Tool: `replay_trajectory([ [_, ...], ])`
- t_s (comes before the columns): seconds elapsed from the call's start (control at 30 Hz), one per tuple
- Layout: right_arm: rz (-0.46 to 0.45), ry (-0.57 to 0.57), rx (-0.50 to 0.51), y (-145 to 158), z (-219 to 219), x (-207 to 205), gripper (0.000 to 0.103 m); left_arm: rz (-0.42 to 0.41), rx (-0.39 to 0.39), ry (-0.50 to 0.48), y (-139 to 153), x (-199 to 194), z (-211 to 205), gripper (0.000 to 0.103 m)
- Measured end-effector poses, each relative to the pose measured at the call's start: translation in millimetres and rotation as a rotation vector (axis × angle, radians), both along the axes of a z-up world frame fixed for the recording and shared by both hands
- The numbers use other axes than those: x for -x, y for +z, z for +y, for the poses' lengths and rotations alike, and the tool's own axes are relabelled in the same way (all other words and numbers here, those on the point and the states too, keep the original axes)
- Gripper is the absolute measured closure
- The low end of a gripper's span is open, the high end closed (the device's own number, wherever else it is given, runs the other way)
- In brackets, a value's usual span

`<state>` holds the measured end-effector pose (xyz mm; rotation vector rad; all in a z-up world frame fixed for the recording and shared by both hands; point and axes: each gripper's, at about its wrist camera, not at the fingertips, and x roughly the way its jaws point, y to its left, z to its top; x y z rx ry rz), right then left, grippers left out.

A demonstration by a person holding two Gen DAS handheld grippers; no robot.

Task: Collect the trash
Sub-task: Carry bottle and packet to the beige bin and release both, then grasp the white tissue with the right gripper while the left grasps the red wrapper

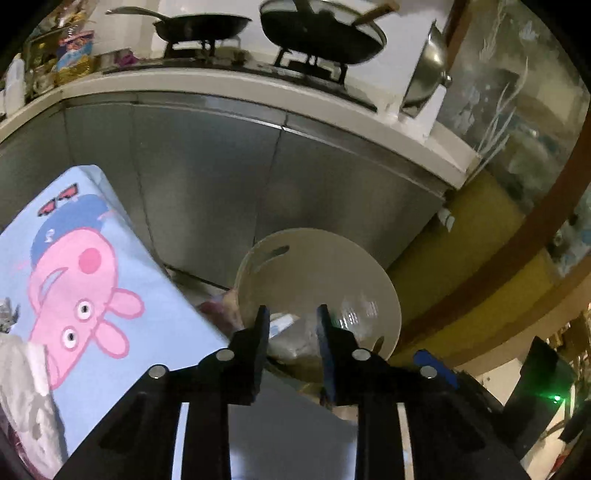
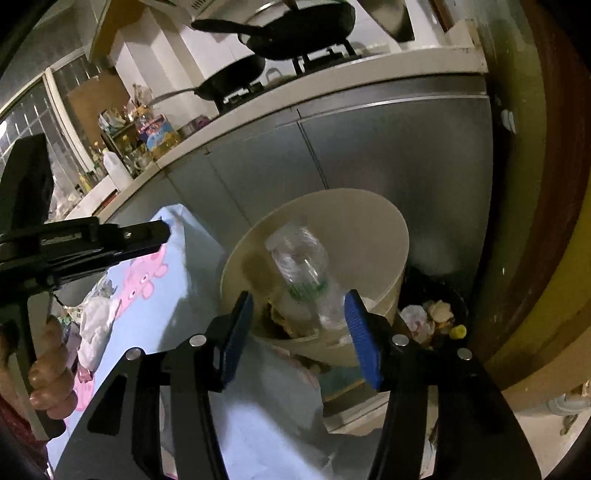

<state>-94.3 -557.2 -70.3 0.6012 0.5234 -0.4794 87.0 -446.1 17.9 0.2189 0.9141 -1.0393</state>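
A cream plastic trash bin (image 2: 373,236) stands past the table's far edge, against grey cabinet doors. A clear plastic bottle (image 2: 303,266) with a green label lies inside it on other scraps. My right gripper (image 2: 299,306) is open and empty, its blue-padded fingers just short of the bin's rim. My left gripper (image 1: 291,317) is open and empty, pointing into the same bin (image 1: 325,258), where the bottle (image 1: 351,314) shows dimly. Crumpled white wrapping (image 2: 96,321) lies on the table at the left.
The table has a light blue cartoon-pig cloth (image 1: 88,266). A small dark bin of scraps (image 2: 432,317) sits right of the cream bin. Above is a counter (image 1: 229,85) with two black pans (image 1: 317,33) on a stove. A yellow wall (image 2: 528,184) is at right.
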Motion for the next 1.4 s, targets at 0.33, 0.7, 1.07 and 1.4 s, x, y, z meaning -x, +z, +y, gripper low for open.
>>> replay_trajectory([
  [0.33, -0.086, 0.047, 0.021, 19.5, 31.9, -4.4, 0.051, -0.025, 0.060, 0.145, 12.9, 9.2, 118.8, 0.075],
  [0.7, -0.064, 0.258, 0.036, 29.7, 117.3, -54.2, 0.051, 0.010, 0.028, 0.440, -18.0, 5.5, 319.8, 0.075],
  [1.07, 0.023, 0.462, -0.022, 11.0, 200.2, -113.5, 0.051, -0.020, 0.013, 0.614, -29.1, -0.8, 408.0, 0.066],
  [1.4, 0.087, 0.523, -0.135, -1.1, 215.4, -208.2, 0.050, 0.011, 0.032, 0.534, -38.5, 3.9, 394.7, 0.062],
])
